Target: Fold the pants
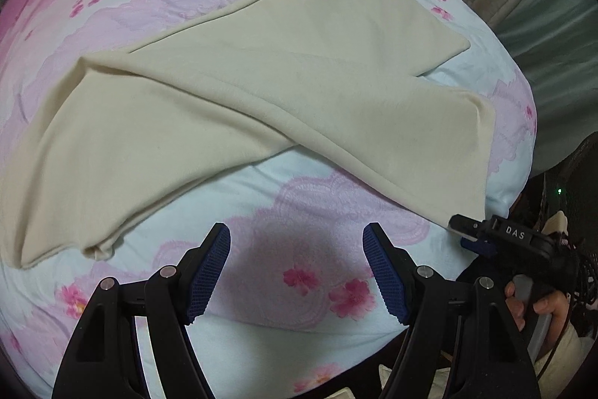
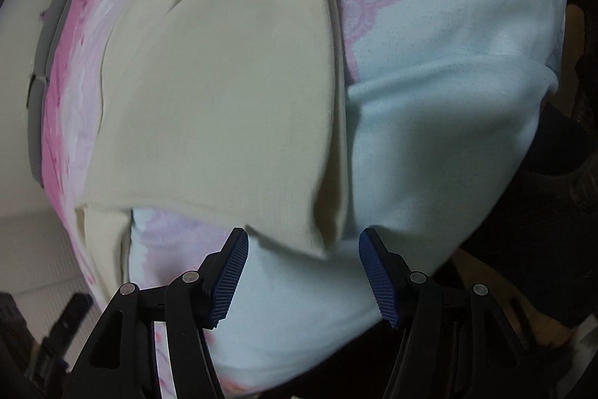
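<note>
Cream pants point(image 1: 239, 100) lie spread on a floral pink and light-blue bedcover point(image 1: 299, 197), legs splayed toward the right. My left gripper point(image 1: 296, 249) is open and empty over bare cover, below the pants. The right gripper point(image 1: 463, 230) shows at the right of the left wrist view, at the corner of the nearer leg's hem. In the right wrist view the right gripper point(image 2: 303, 249) is open, with the hem corner of the pants point(image 2: 224, 107) just between and ahead of its fingertips.
The bed edge drops off at the right point(image 1: 523, 152), with green curtain point(image 1: 553, 55) beyond. A grey headboard or frame point(image 2: 41, 92) runs along the left in the right wrist view. Dark floor and clutter point(image 2: 542, 212) lie to the right.
</note>
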